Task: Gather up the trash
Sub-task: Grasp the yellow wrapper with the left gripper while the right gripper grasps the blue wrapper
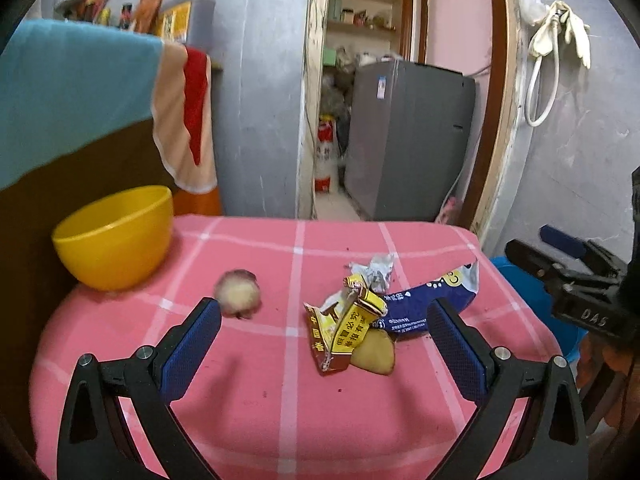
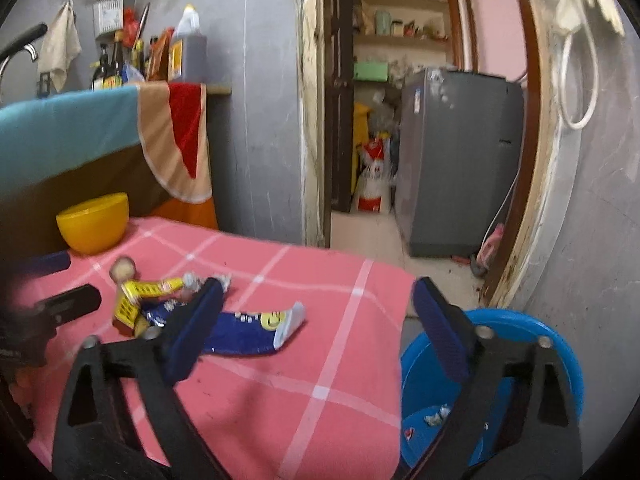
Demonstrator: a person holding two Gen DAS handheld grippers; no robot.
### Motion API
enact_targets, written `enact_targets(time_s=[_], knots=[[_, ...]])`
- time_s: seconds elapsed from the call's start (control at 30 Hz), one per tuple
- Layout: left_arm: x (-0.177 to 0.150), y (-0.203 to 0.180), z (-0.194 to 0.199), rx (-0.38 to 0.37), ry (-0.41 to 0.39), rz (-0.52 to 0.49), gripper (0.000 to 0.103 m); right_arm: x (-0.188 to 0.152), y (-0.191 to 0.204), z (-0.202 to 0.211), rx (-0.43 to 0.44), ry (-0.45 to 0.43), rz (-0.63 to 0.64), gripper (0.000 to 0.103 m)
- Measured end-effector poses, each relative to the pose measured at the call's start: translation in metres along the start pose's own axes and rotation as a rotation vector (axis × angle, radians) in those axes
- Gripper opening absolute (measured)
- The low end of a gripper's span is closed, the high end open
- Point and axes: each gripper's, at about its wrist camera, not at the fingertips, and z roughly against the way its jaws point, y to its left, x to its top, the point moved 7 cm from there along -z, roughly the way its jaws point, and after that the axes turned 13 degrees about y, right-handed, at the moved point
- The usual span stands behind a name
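Trash lies on the pink checked tablecloth [image 1: 256, 408]: a torn yellow wrapper [image 1: 344, 330], a blue snack bag [image 1: 434, 294], a potato piece [image 1: 374, 354], a crumpled foil scrap [image 1: 374, 270] and a round fruit scrap [image 1: 238, 294]. My left gripper [image 1: 324, 314] is open and empty, just short of the yellow wrapper. My right gripper [image 2: 316, 300] is open and empty over the table's right edge; the blue bag [image 2: 244, 332] lies just past its left finger. A blue bin [image 2: 496, 384] with a few scraps stands below the right finger.
A yellow bowl [image 1: 114, 236] stands at the table's back left. A cloth-draped counter [image 1: 72, 92] with bottles rises behind it. A doorway with a grey washing machine [image 1: 408, 140] is beyond. The right gripper's body [image 1: 576, 284] shows at the right.
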Motion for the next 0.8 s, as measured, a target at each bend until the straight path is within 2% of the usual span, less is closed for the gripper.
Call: enact_targets(time_s=[0.23,0.4,0.53,0.63,0.67,0.73,0.8], knots=[[0.002,-0.006,-0.016,-0.05,0.075,-0.013,0.072,-0.007,0.01,-0.032,0.05,0.147,0.03,0.081],[-0.002,-0.015,-0.028,-0.073,0.142,-0.054,0.047,-0.012,0.007,-0.049,0.104,0.237,0.012,0.063],[-0.001,-0.016,-0.032,-0.085,0.157,-0.069,0.037,-0.016,0.008,-0.061,0.17,0.316,0.005,0.06],[-0.002,-0.017,-0.031,-0.093,0.156,-0.07,0.028,-0.016,0.008,-0.065,0.187,0.329,0.001,0.056],[-0.002,-0.016,-0.031,-0.095,0.154,-0.069,0.027,-0.016,0.009,-0.066,0.19,0.334,0.0,0.053],[-0.001,-0.016,-0.031,-0.099,0.149,-0.066,0.026,-0.016,0.009,-0.067,0.2,0.338,0.0,0.038],[-0.001,-0.016,-0.029,-0.101,0.139,-0.063,0.024,-0.017,0.011,-0.067,0.208,0.34,0.004,0.035]])
